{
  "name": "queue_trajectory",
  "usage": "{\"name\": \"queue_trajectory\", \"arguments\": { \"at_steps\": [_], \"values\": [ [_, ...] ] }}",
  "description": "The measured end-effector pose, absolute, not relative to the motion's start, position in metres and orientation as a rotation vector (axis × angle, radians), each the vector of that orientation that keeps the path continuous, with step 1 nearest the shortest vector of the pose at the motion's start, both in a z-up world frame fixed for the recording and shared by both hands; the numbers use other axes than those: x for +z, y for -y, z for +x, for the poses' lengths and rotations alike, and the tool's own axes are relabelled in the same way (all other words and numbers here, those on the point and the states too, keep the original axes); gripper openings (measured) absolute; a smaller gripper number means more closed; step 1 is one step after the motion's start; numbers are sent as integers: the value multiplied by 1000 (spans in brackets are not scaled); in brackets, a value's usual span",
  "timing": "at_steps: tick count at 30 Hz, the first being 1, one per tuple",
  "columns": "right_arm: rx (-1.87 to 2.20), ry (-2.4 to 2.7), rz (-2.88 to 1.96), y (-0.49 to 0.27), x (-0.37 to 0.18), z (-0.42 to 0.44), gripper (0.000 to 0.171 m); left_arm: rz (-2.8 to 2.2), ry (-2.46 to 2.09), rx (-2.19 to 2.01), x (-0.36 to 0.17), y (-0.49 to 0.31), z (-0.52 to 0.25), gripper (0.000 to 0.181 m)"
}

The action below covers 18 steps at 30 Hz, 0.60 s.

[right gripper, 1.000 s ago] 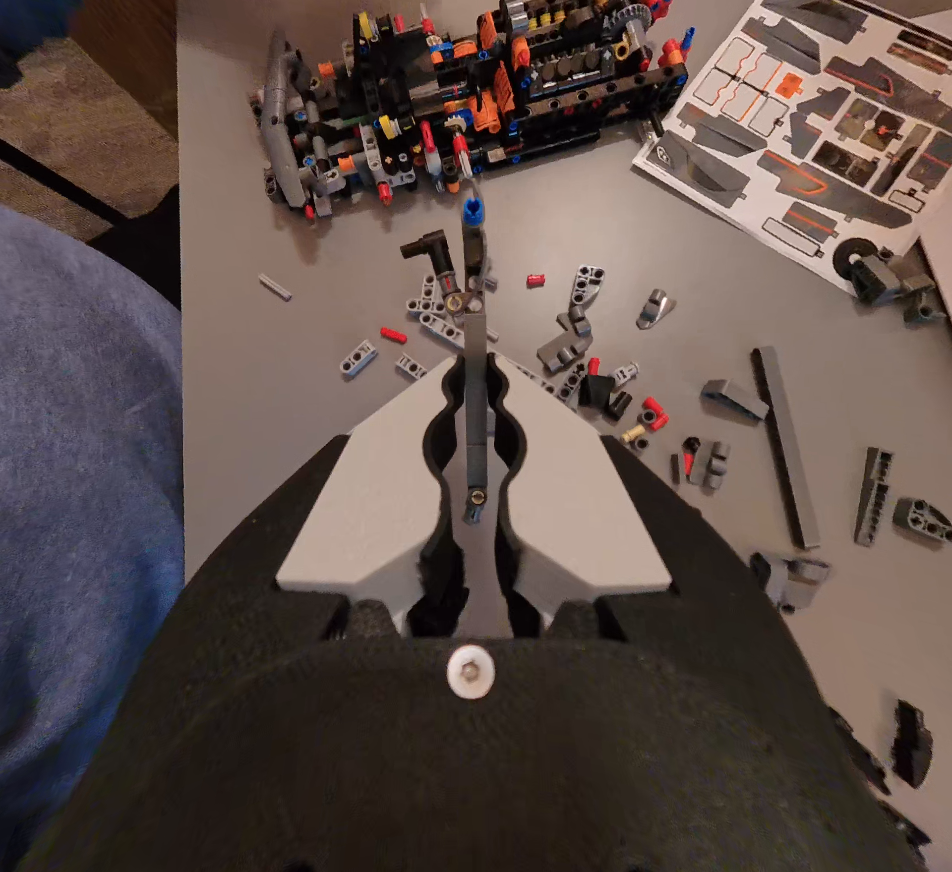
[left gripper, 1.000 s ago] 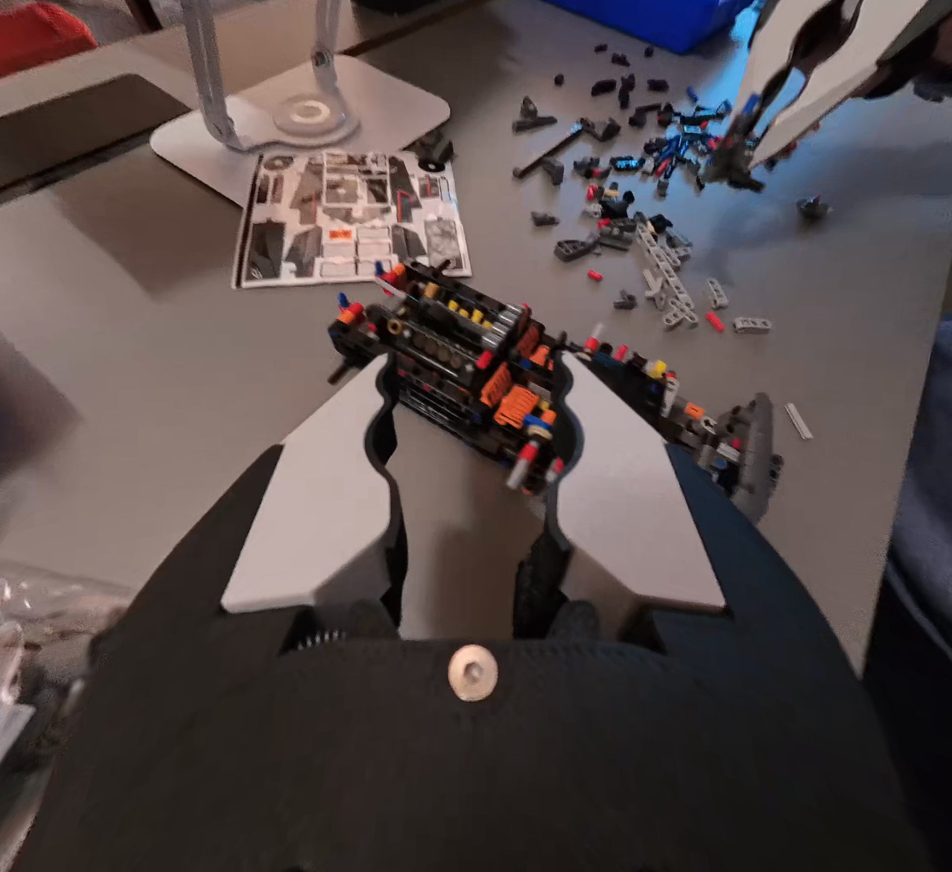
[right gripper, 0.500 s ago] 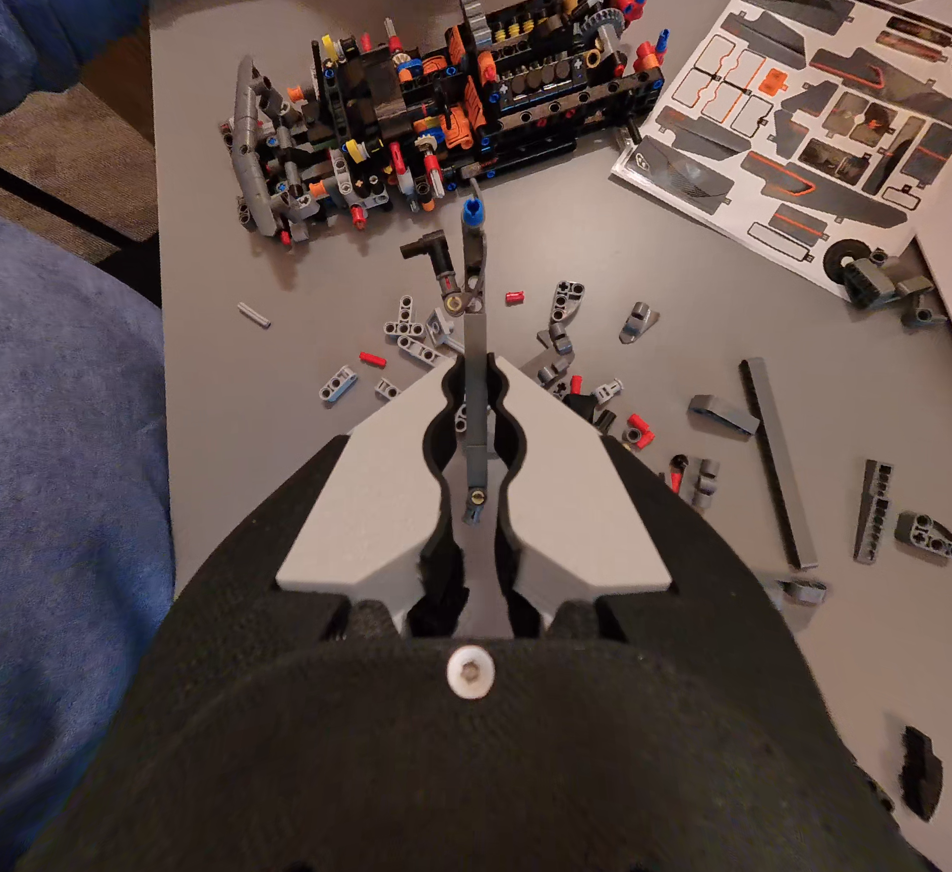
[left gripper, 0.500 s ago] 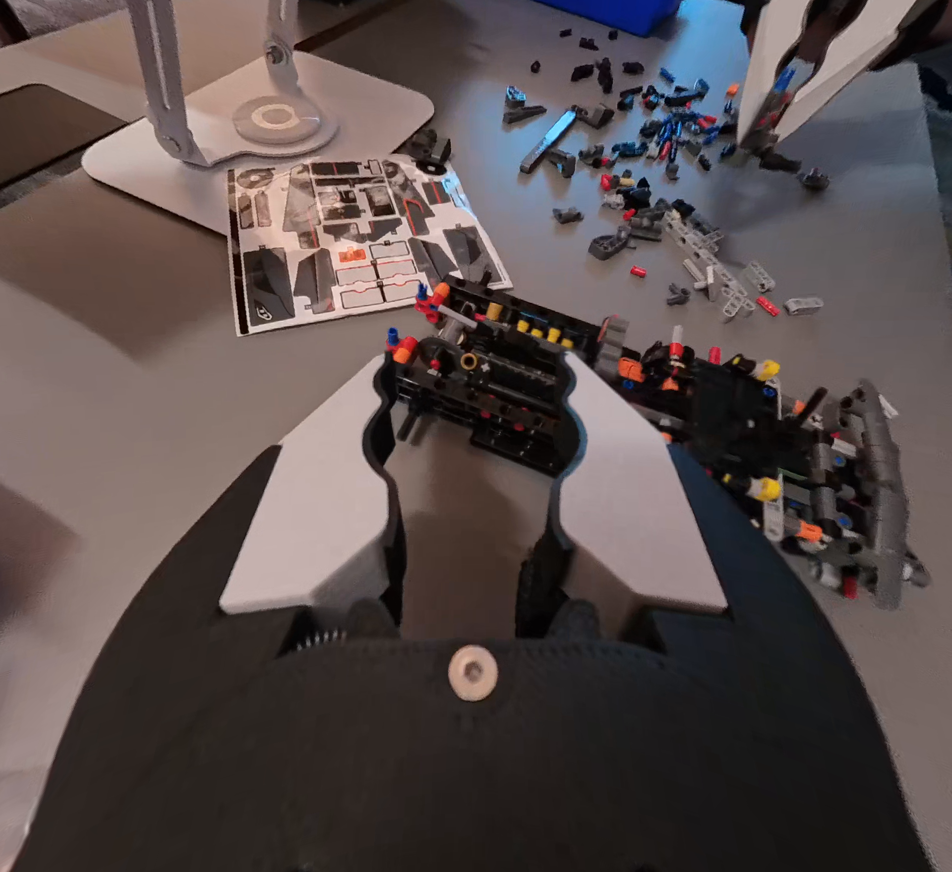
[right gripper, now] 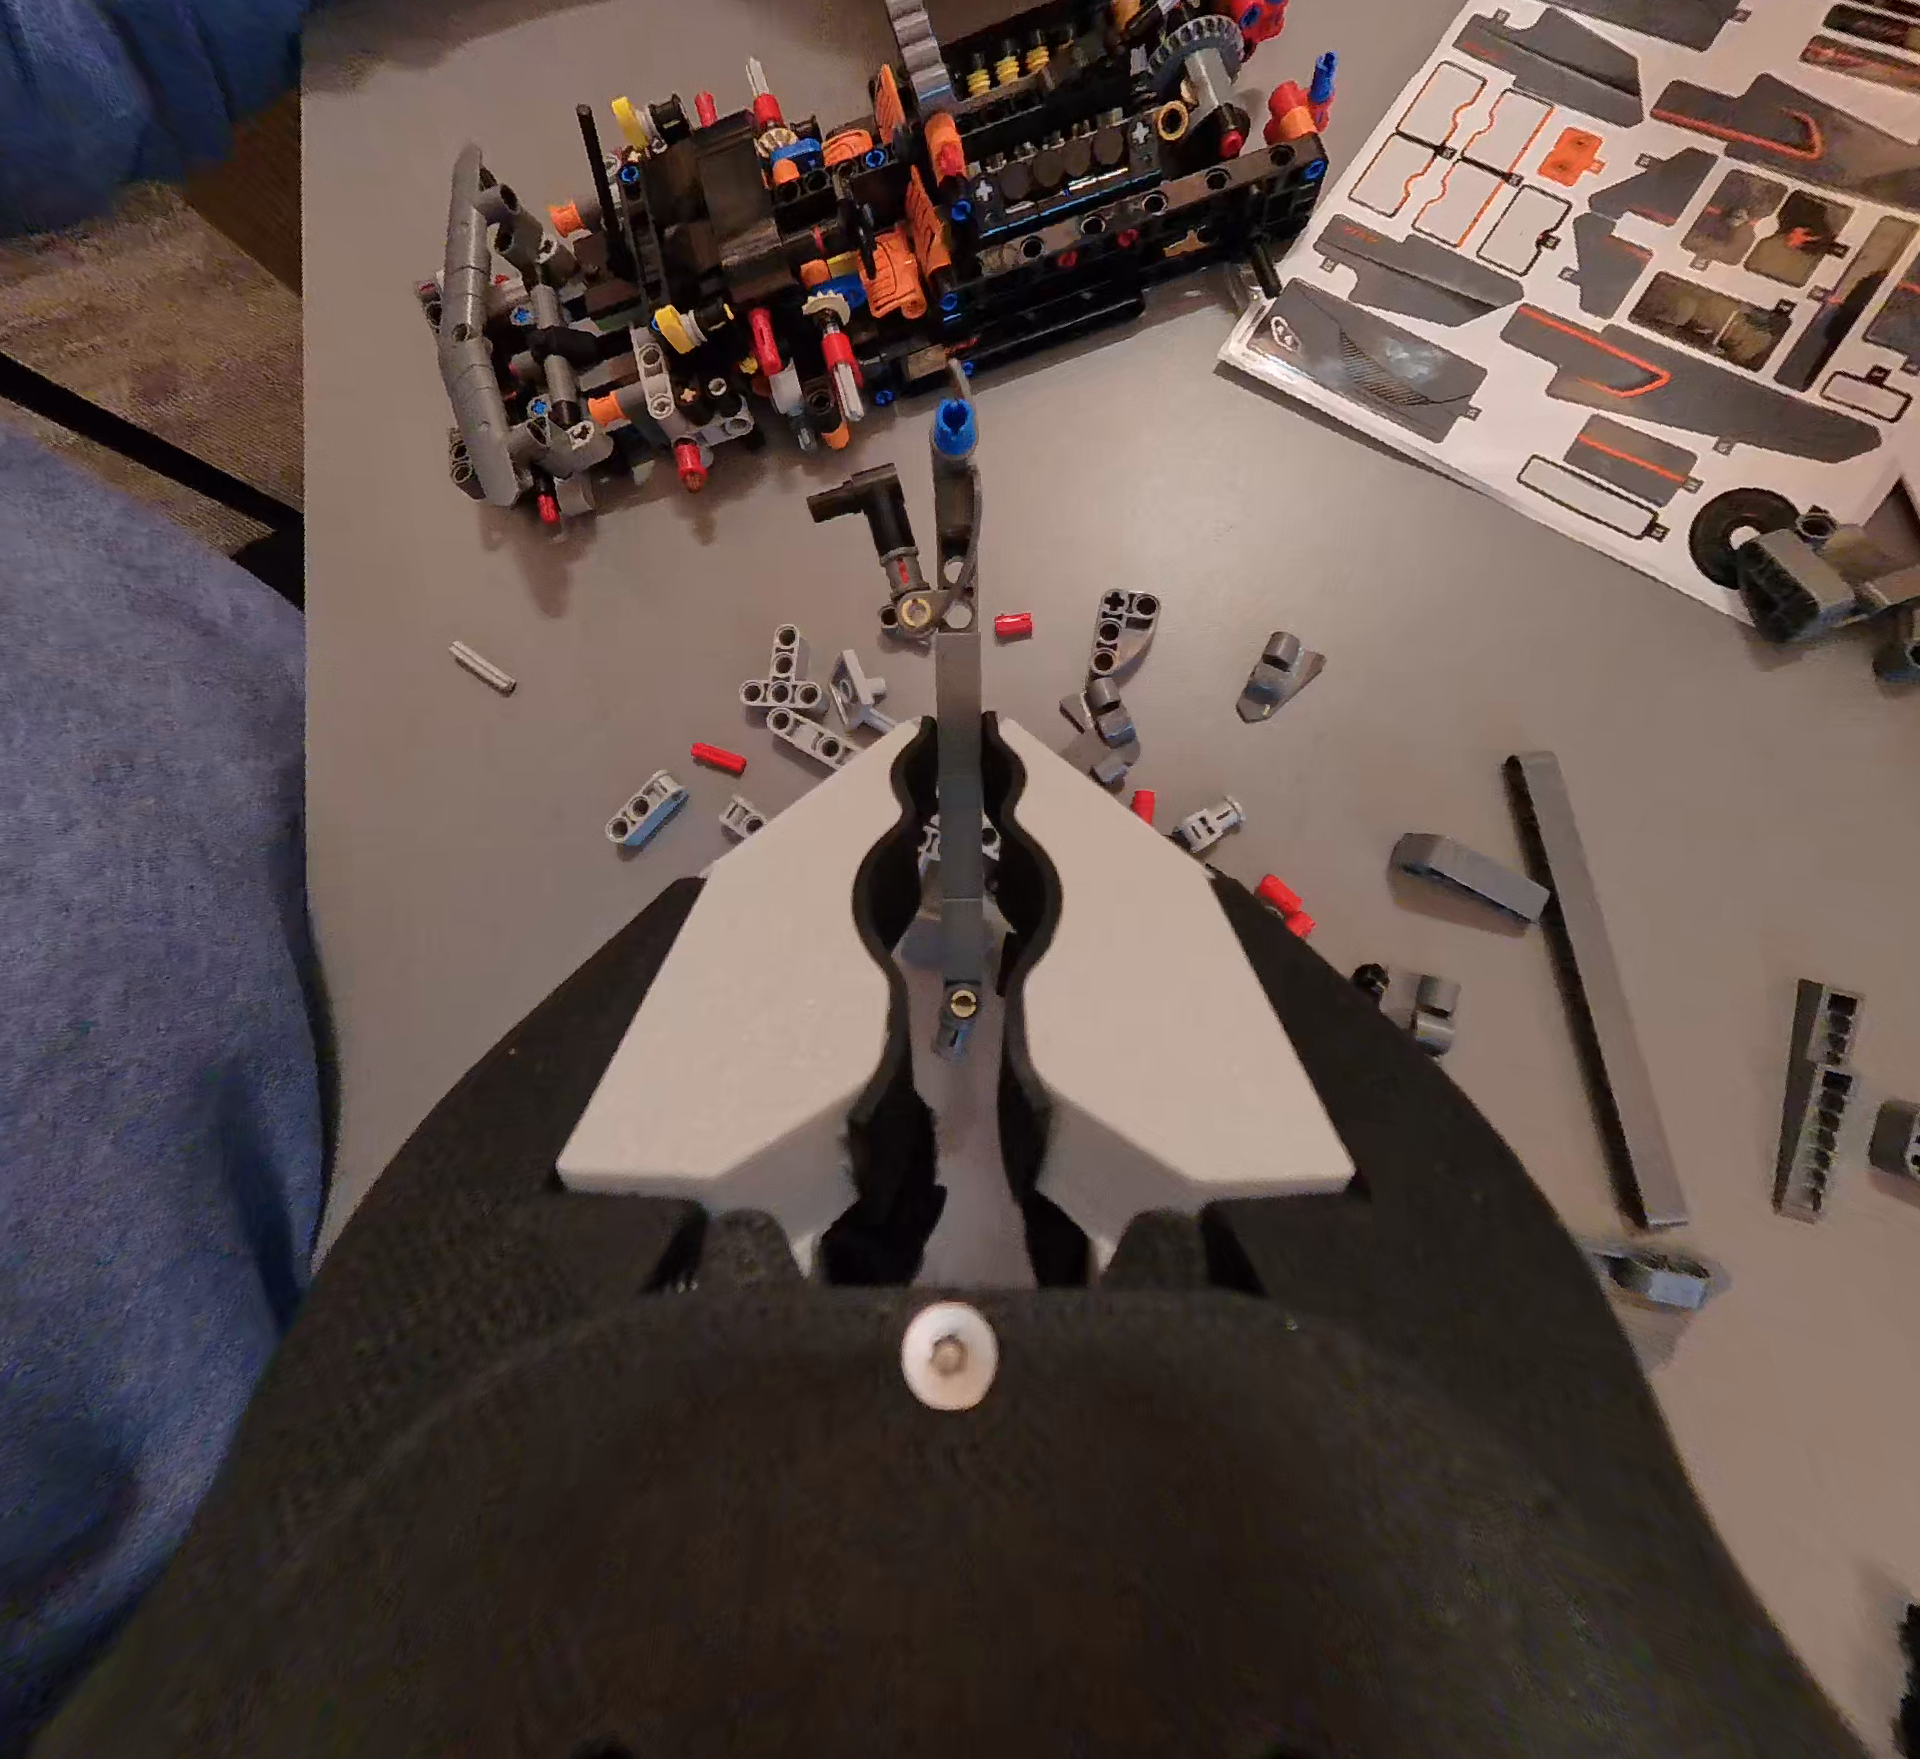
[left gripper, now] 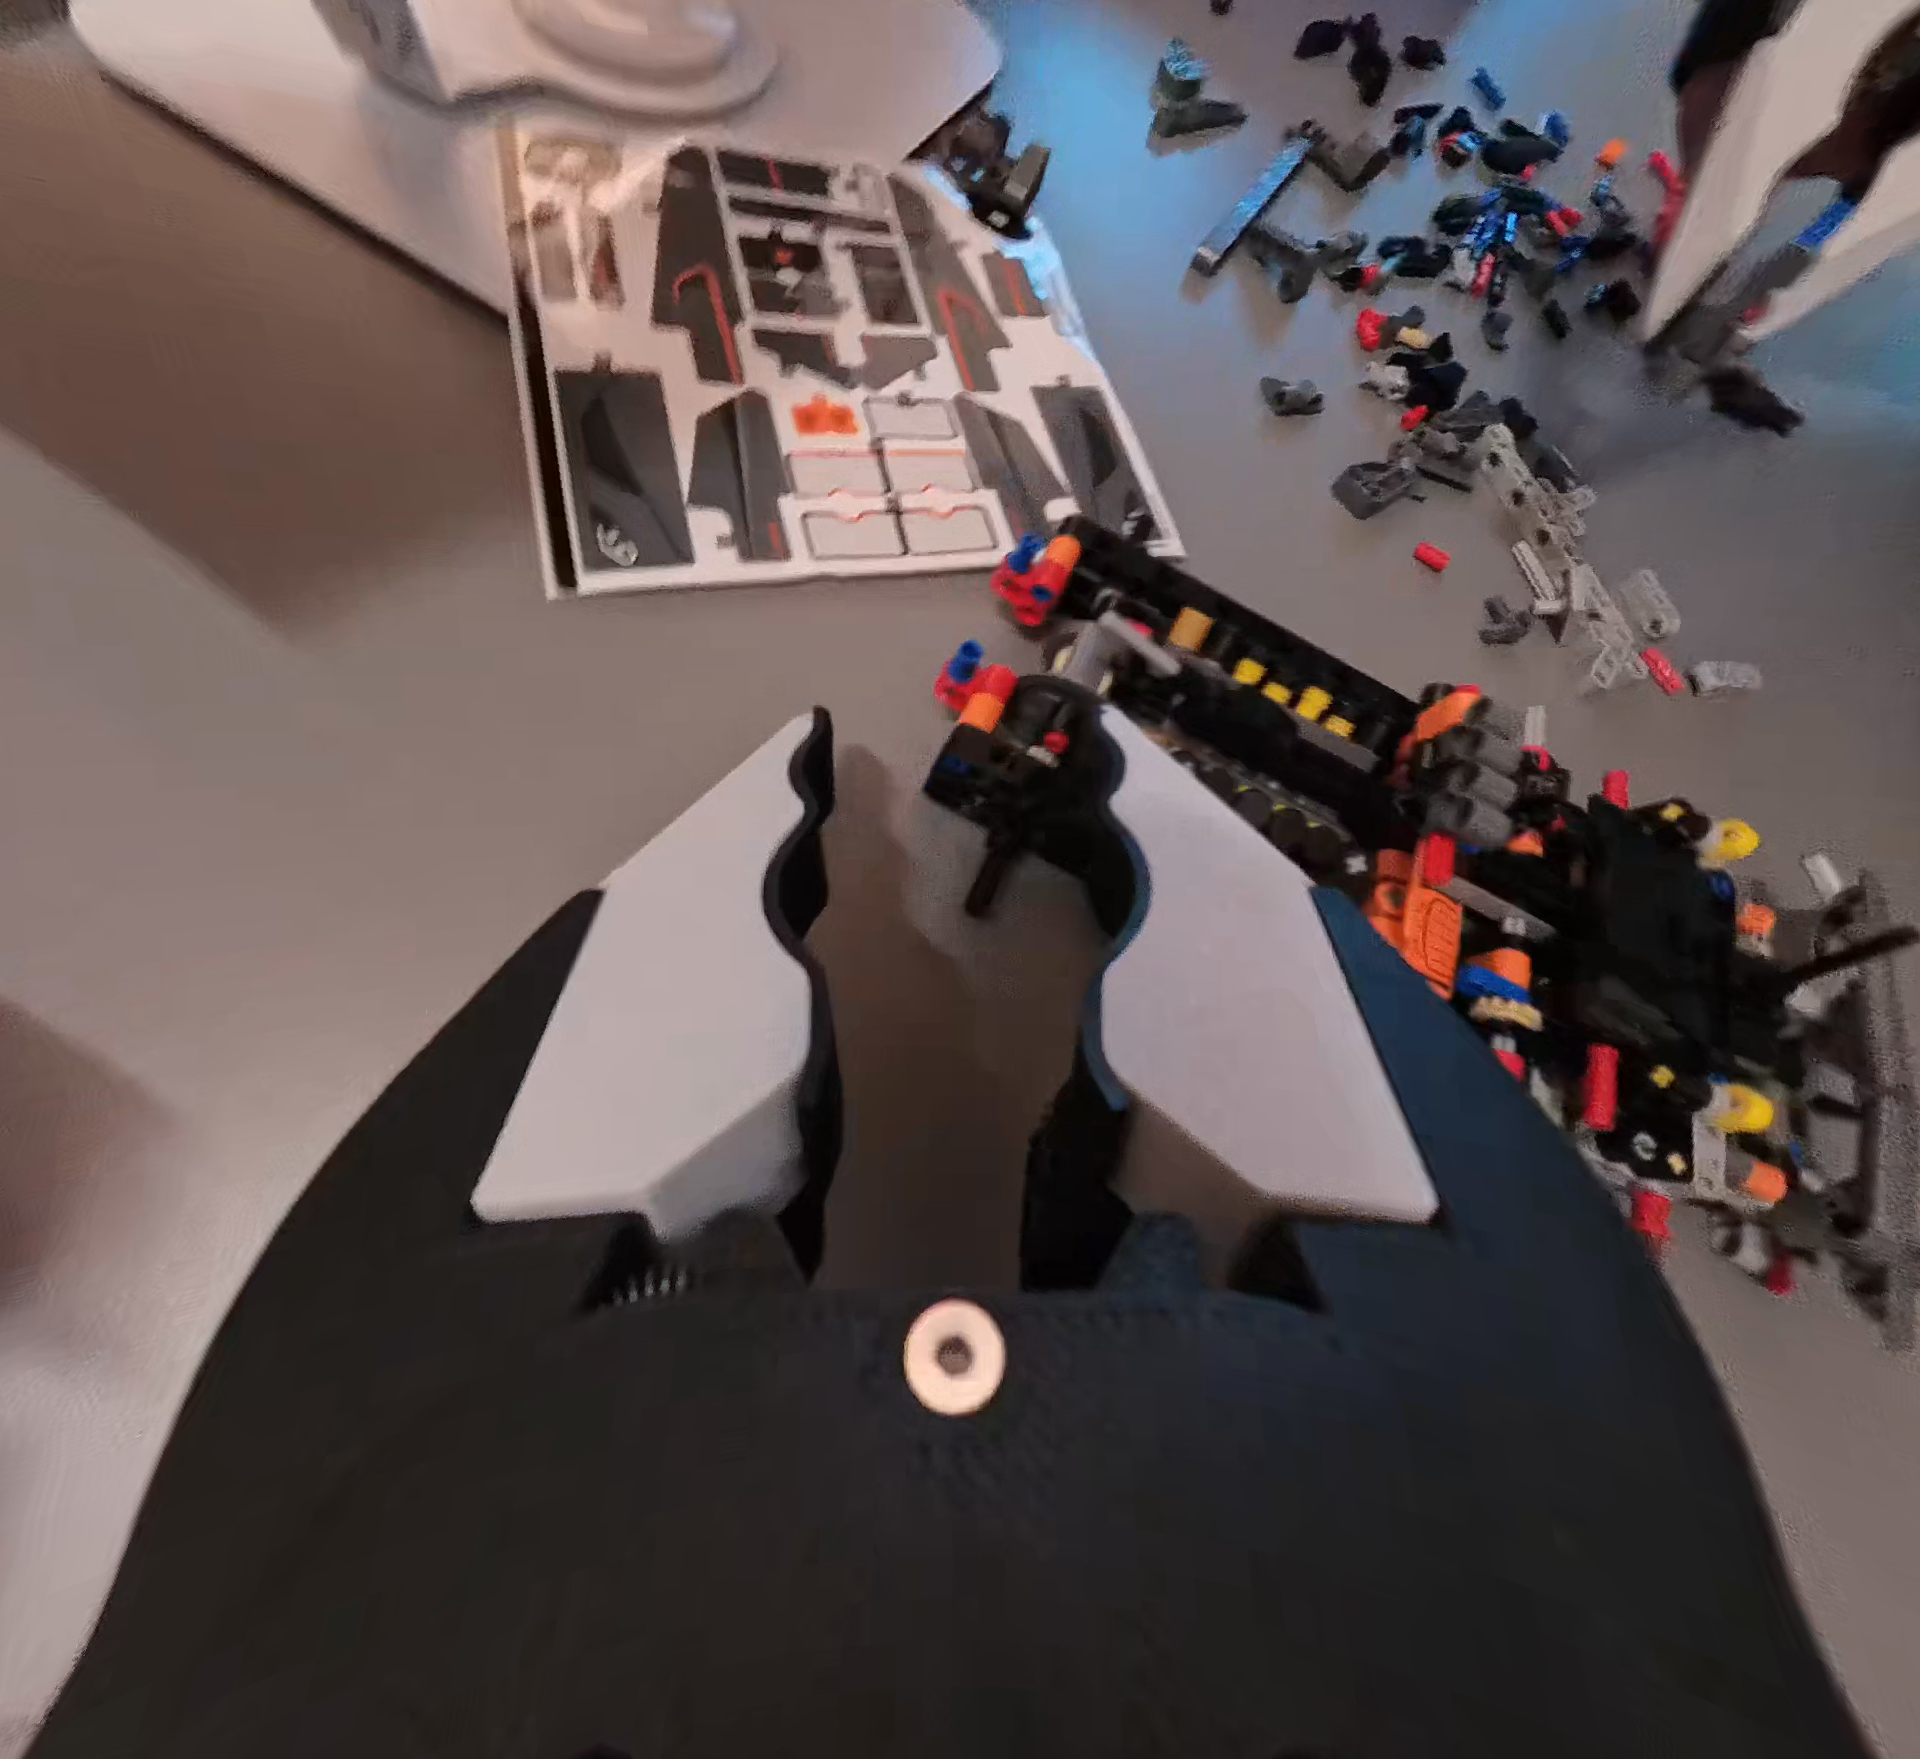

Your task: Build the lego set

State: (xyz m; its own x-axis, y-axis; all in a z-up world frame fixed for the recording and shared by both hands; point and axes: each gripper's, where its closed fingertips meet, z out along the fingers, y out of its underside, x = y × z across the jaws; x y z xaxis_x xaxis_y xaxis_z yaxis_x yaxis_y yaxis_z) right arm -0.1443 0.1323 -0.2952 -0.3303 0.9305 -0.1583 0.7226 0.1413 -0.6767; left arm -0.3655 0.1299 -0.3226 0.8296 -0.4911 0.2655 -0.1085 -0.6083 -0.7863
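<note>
Shifted since earlier: left tongs (left gripper: 966,774), wide open and empty, now beside the car frame (right gripper: 883,223) on the desk (right gripper: 1143,483). Right tongs (right gripper: 958,727) clamp a grey beam assembly (right gripper: 956,774). Step: fitting; next, align with frame.

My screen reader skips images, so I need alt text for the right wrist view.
The right tongs are shut on a slim grey Lego beam with a blue pin at its tip, pointing at the half-built Lego chassis on a grey table, with loose pieces and a sticker sheet nearby.
</note>
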Motion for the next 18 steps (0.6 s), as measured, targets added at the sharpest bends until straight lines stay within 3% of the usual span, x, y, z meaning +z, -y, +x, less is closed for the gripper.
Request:
{"name": "queue_trajectory", "arguments": {
  "at_steps": [1, 7, 11, 18],
  "values": [
    [986, 2123, -1602, -133, -295, -144, 5, -2211, -383, -626, -326, -131, -369, 42],
    [1020, 2107, -1589, -133, -293, -143, 5, -2223, -254, -905, -326, -126, -358, 36],
    [1034, 2109, -1580, -133, -295, -144, 5, -2277, -294, -841, -335, -128, -355, 19],
    [1049, 2094, -1578, -138, -291, -138, 5, -2279, -303, -788, -334, -121, -359, 11]
  ]
}}
